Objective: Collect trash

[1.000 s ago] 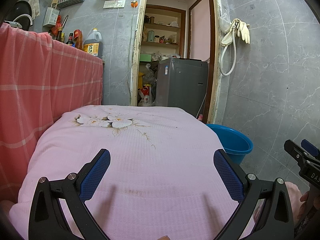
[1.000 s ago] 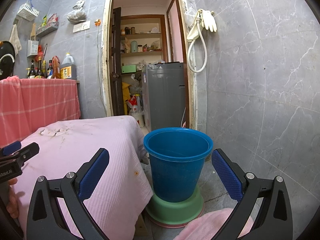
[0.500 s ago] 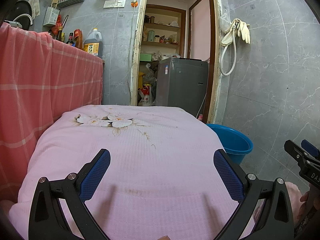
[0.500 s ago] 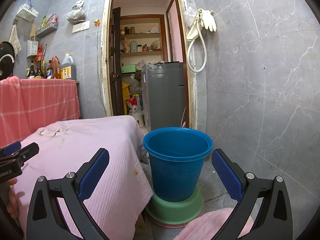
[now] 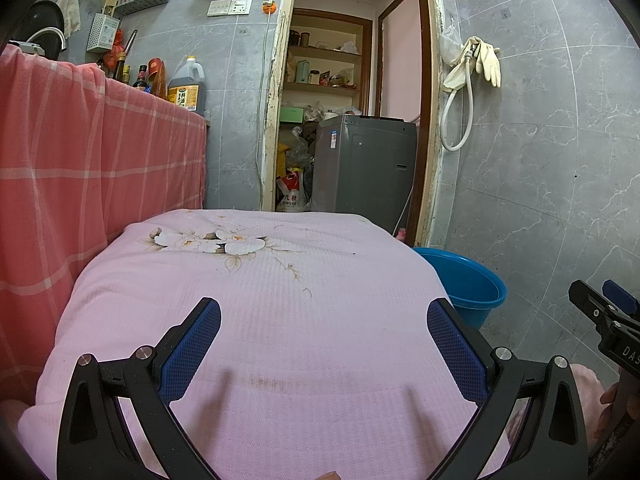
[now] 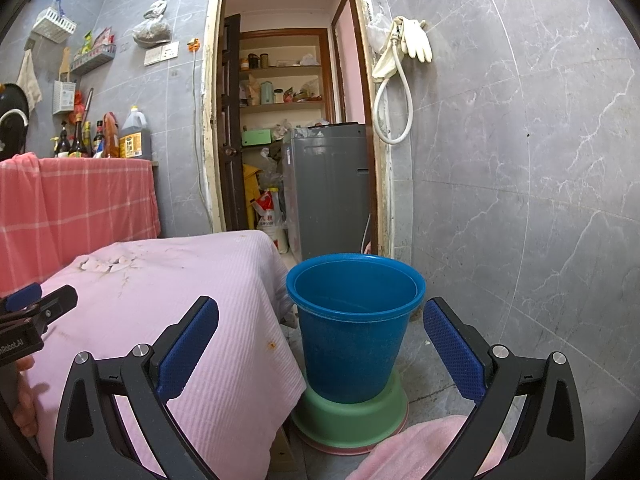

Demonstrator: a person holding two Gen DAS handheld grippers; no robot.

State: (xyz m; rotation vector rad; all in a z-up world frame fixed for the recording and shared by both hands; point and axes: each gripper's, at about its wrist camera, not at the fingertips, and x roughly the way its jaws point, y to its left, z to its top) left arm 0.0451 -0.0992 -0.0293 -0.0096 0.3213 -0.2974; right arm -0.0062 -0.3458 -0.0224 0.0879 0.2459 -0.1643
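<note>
A blue bucket (image 6: 354,326) stands on a green basin (image 6: 350,420) on the floor, to the right of a table draped in pink cloth (image 5: 256,320). My right gripper (image 6: 320,344) is open, its blue pads wide apart, and the bucket shows between them farther off. My left gripper (image 5: 324,344) hovers open over the pink cloth, holding nothing. The bucket's rim (image 5: 468,280) peeks past the table's right edge in the left wrist view. No loose trash shows on the cloth; only a printed flower pattern (image 5: 208,244) and small stains.
A counter under red checked cloth (image 5: 80,160) rises on the left, with bottles (image 5: 188,88) on top. A grey washing machine (image 5: 364,164) fills the doorway behind. Grey tiled wall (image 6: 520,160) closes the right side. A hose and rubber gloves (image 6: 412,40) hang by the door frame.
</note>
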